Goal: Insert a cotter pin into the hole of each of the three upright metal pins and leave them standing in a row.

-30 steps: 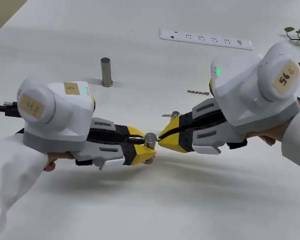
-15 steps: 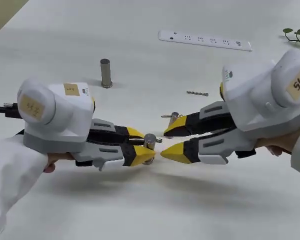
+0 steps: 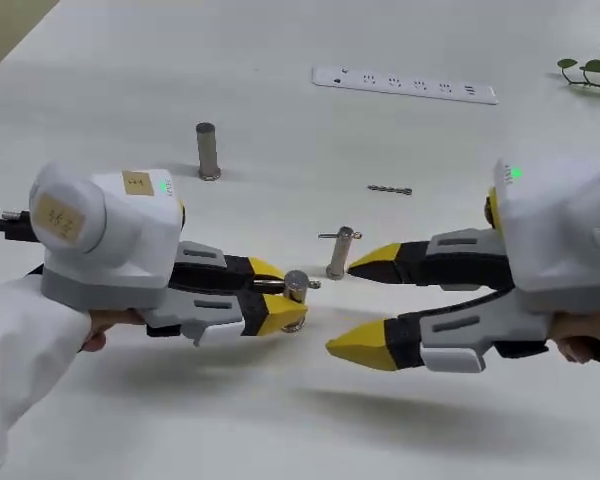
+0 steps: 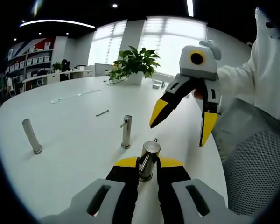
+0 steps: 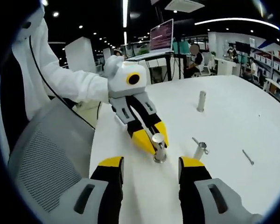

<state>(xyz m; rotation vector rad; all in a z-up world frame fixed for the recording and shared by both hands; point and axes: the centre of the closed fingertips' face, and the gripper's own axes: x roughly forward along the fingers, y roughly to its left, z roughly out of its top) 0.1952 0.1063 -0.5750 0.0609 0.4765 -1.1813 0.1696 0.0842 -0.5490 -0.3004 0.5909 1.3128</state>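
My left gripper (image 3: 280, 303) is shut on a short upright metal pin (image 3: 297, 288) that stands on the white table, and a thin cotter pin pokes out near its top. In the left gripper view the jaws (image 4: 148, 163) clamp this pin (image 4: 150, 156) low on its body. My right gripper (image 3: 356, 305) is open, just right of that pin and not touching it; the held pin (image 5: 158, 146) stands ahead of its spread jaws. A second pin (image 3: 338, 252) with a cotter pin through it stands behind. A bare third pin (image 3: 207, 150) stands far left.
A loose cotter pin (image 3: 390, 189) lies on the table behind the right gripper. A white power strip (image 3: 405, 83) lies along the far side and plant leaves (image 3: 590, 70) show at the far right. An office chair (image 5: 46, 163) sits beside the table edge.
My right gripper has opened and drawn back to the right, away from the pin in the left gripper. The cotter pin stays in that pin. The left gripper has barely moved.
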